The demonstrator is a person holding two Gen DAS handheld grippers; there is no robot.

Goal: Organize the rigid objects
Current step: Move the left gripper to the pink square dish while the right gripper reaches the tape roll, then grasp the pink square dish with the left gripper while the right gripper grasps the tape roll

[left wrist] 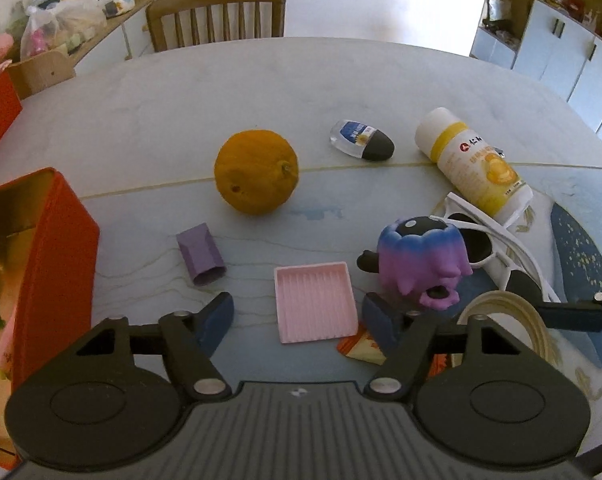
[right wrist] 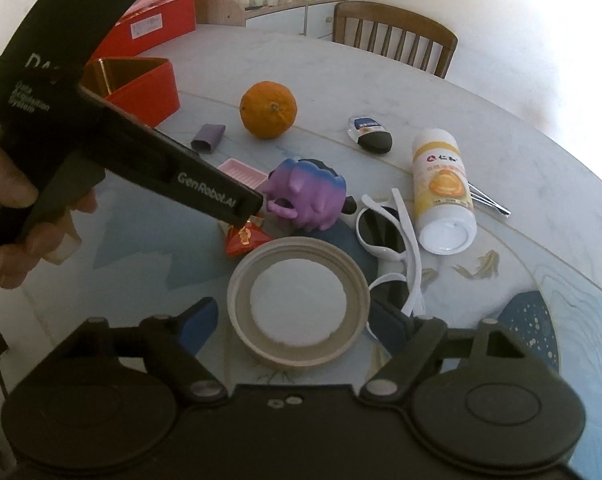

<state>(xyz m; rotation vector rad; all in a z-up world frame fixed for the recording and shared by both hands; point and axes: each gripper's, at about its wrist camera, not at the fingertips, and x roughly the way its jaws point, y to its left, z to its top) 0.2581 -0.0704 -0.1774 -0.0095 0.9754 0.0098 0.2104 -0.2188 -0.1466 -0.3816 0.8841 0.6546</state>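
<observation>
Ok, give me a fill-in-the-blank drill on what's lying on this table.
1. The white sunglasses lie between the purple toy and the ___ bottle.
2. The right tongs straddle a round ___.
3. The pink tray lies in front of the ___ tongs.
4. The open box at the table edge is ___.

Missing words: yellow-and-white; lid; left; red

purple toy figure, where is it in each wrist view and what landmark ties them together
Left wrist view: the purple toy figure lies right of centre, just above the left gripper's right finger.
Right wrist view: it sits at mid-frame, past the tip of the other handheld gripper.
Shared landmark: the white sunglasses lie right beside it in both.
</observation>
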